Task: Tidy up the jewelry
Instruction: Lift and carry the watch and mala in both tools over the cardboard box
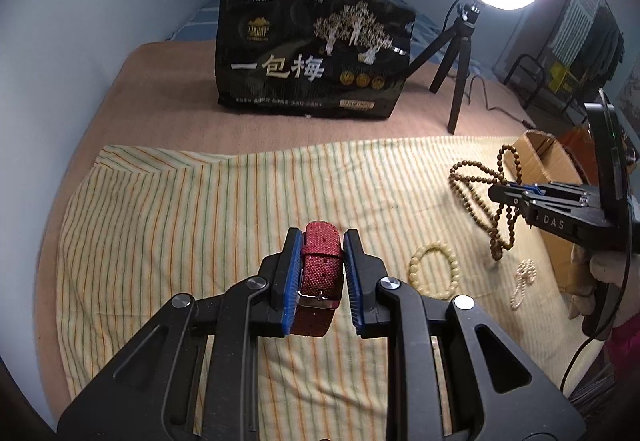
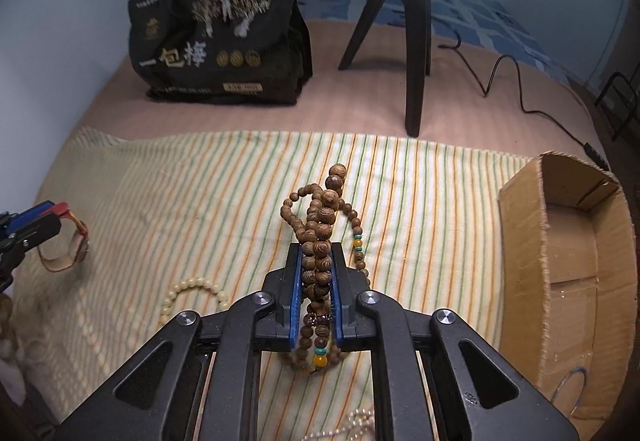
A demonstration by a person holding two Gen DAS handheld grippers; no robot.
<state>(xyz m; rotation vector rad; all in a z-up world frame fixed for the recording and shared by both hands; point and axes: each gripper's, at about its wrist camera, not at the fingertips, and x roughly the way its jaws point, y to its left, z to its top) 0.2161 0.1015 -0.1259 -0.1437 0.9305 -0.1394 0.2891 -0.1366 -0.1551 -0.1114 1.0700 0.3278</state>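
Note:
My left gripper (image 1: 322, 241) is shut on a red strap watch (image 1: 322, 261) and holds it above the striped cloth (image 1: 200, 209). It shows at the left edge of the right wrist view (image 2: 48, 221) with the watch (image 2: 76, 241) hanging from it. My right gripper (image 2: 316, 253) is shut on a brown wooden bead necklace (image 2: 320, 225), lifted off the cloth (image 2: 420, 201). In the left wrist view the right gripper (image 1: 496, 193) holds the necklace (image 1: 472, 197) dangling. A cream bead bracelet (image 1: 434, 267) and a small pearl strand (image 1: 524, 279) lie on the cloth.
An open cardboard box (image 2: 568, 261) stands at the cloth's right edge. A black printed bag (image 1: 312, 57) with folded bedding on top stands at the back. A ring light on a tripod (image 1: 460, 61) stands back right, its cable (image 2: 520, 89) trailing over the bed.

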